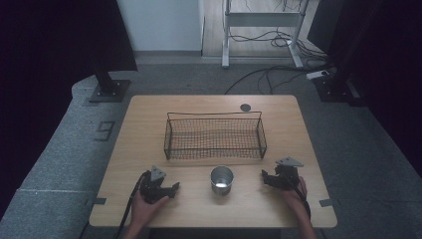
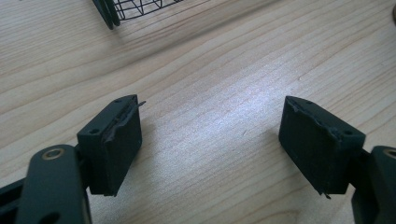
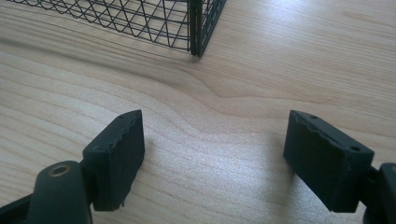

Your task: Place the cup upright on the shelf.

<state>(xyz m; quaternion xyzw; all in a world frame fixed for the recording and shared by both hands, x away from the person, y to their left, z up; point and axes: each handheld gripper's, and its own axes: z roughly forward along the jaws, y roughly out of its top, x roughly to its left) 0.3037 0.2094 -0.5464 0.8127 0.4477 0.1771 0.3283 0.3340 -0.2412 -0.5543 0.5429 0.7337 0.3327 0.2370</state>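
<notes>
On the near edge of the table, both grippers rest with jaws spread wide, empty: left gripper, right gripper. The metal cup stands upright between them, just before the wire basket. Looks like pre-grasp; next someone closes in on the cup.

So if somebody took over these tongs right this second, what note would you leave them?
Left tongs: open, empty, low over the table, left of the metal cup.
Right tongs: open, empty, right of the cup.
Cup: upright between them, near the table's front edge, untouched.
Wire basket: behind the cup, nothing in it.
Done: nothing yet.
Left: probably grasp the cup and put it in the basket.
</notes>
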